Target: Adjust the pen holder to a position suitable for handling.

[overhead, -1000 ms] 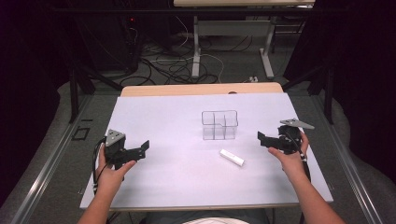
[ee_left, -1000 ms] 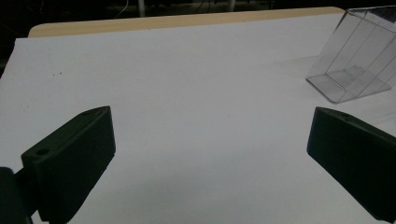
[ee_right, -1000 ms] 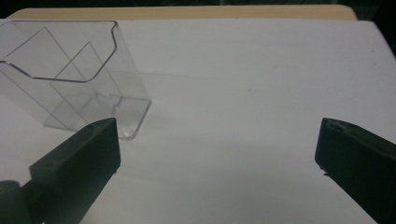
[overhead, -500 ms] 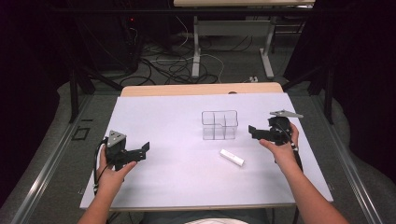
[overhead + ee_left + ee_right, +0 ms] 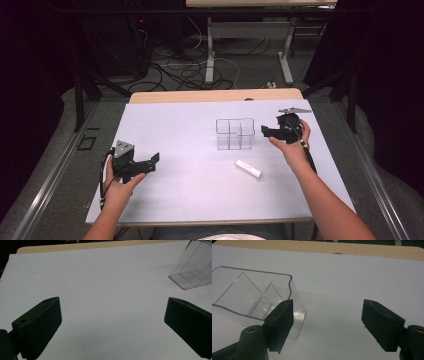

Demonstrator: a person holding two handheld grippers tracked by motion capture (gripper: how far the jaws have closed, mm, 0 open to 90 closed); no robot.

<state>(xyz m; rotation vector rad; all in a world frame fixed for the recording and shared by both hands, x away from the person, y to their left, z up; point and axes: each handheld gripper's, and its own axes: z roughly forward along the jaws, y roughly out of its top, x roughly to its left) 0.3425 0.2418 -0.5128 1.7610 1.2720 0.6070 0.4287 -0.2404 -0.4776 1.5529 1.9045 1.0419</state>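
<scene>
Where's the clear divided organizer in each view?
High view: clear organizer stands right of centre on the white table cover, just left of the right gripper.
Left gripper view: upper right corner, partly cut off.
Right gripper view: left side, behind that gripper's left jaw.
Shared landmark: the wooden table edge along the far side.

The high view looks forward and down from above the person's side, taking in the whole table [image 5: 165, 125]; each gripper view sits low and close over the tabletop, facing along its jaws. All three share the clear box [image 5: 235, 133] [image 5: 193, 267] [image 5: 254, 297].
</scene>
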